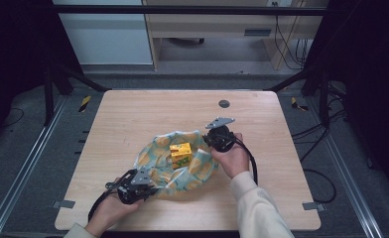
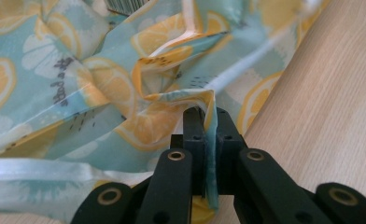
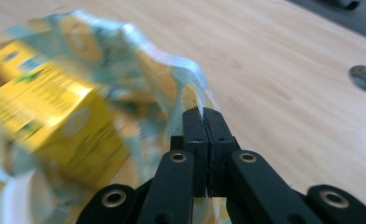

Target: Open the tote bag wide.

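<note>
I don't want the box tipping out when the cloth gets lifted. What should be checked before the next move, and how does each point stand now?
1. Left gripper shut on the cloth's edge: ok, a fold sits pinched between its fingers.
2. Right gripper shut on the opposite edge: cannot tell; its fingers meet at the rim, but the fabric there is blurred.
3. Yellow box near the cloth's middle: ok.
4. Box lying steady: cannot tell; it is blurred in the right gripper view.
5. Both hands at opposite sides of the cloth: ok.
6. Table around the bundle free: ok.
</note>
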### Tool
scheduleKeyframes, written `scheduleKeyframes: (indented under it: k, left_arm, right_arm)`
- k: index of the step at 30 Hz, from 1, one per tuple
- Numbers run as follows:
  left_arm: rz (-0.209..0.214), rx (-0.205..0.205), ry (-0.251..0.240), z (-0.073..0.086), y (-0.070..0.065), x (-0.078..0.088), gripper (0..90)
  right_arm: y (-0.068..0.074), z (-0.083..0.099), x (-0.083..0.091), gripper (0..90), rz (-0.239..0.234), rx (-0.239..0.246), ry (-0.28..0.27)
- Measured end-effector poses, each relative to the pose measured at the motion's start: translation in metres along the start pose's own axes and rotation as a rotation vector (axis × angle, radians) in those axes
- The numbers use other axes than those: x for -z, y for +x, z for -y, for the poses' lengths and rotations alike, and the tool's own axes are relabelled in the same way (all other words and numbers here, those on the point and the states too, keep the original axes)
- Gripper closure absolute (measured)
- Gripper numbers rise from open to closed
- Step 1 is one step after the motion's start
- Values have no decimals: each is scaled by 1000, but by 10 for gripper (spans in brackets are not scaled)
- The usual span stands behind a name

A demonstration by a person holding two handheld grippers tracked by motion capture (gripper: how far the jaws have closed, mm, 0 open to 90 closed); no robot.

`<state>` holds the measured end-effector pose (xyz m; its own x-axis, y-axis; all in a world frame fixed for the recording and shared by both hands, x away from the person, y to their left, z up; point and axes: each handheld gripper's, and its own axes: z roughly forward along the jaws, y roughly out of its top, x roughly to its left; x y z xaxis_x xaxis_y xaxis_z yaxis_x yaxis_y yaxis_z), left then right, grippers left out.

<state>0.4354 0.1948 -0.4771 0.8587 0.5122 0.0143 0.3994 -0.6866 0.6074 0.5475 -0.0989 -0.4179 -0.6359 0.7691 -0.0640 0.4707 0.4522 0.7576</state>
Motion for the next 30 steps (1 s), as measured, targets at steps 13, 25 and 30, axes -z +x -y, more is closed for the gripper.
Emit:
scheduleKeyframes:
  k: [13, 25, 30]
  left_arm:
    - [-15, 9, 1, 5, -1, -2, 817]
    - [-137, 36, -85, 1, -9, 18, 331]
    - [-143, 45, -139, -8, -9, 35, 249]
  right_arm:
    - [-10, 15, -21, 627, -8, -26, 88]
    - [-1, 1, 45, 236, 11, -55, -84]
    - [7, 9, 68, 194, 7, -40, -115]
